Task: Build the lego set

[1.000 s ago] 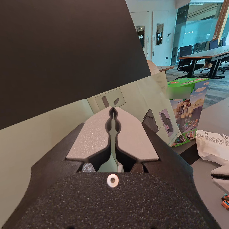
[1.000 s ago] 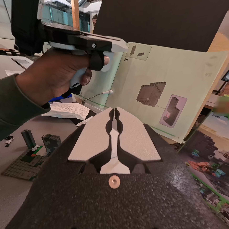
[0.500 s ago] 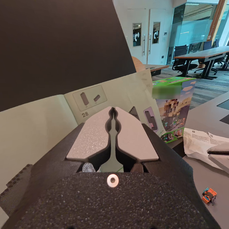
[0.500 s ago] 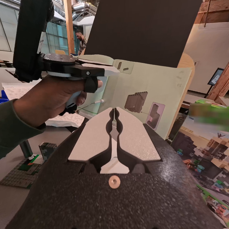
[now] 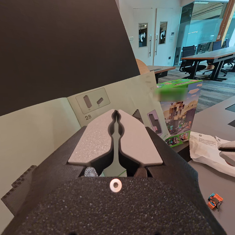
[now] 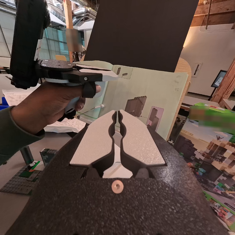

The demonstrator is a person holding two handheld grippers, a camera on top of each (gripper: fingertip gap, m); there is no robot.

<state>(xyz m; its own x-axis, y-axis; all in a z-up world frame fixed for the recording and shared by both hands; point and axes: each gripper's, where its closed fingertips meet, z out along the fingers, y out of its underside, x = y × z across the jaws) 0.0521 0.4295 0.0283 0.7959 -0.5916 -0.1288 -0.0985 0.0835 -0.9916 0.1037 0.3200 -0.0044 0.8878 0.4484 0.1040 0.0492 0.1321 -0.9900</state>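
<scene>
Two sets of tongs face an open instruction booklet [image 5: 122, 96] that stands propped against a dark board [image 5: 61, 50]. The left tongs [image 5: 116, 111] have their tips pressed together with nothing between them; the right tongs [image 6: 117, 111] are likewise closed at the tips and empty. In the right wrist view the left tongs [image 6: 114, 76] appear from the side, held level by a hand [image 6: 50, 105] in a dark green sleeve [image 6: 14, 133], their tips just in front of the booklet's left page. To the right of the booklet stands the lego set's box [image 5: 180, 110], upright on the grey surface [image 5: 216, 118]. Beside it lies a crumpled white paper bag [image 5: 206, 150]. A small orange and teal lego piece [image 5: 214, 202] sits alone on the surface, nearer the camera. On the left of the right wrist view, a dark grey baseplate [image 6: 19, 180] lies flat, carrying a tall grey brick [image 6: 27, 155] and a mottled block [image 6: 49, 155]. More white printed paper [image 6: 66, 125] lies behind it, below the hand.
</scene>
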